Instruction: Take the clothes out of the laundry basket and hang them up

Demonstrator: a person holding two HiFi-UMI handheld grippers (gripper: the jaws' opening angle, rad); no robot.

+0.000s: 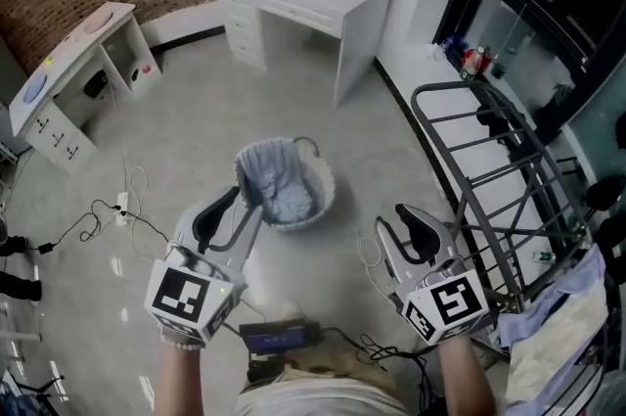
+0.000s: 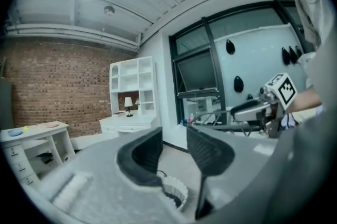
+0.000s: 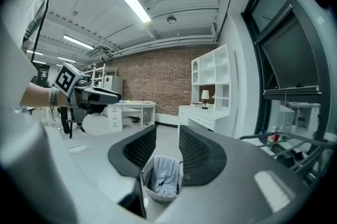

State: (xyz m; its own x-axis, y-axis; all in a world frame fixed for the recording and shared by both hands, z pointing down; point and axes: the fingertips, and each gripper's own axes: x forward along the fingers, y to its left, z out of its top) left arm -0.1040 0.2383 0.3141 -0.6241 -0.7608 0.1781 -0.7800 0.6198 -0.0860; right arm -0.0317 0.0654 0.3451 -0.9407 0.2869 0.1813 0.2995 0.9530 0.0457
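The left tool [image 1: 235,201] and right tool [image 1: 401,218] both gape apart, empty. The round white woven laundry basket [image 1: 321,177] sits on the grey floor [image 1: 196,135], holding crumpled pale-blue clothes [image 1: 286,191] (its left rim is hidden behind the left tool).

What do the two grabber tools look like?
The left gripper and the right gripper look alike. Both are light grey plastic, with two curved jaws lined with black ribbed pads. Each carries a white cube printed with black square markers.
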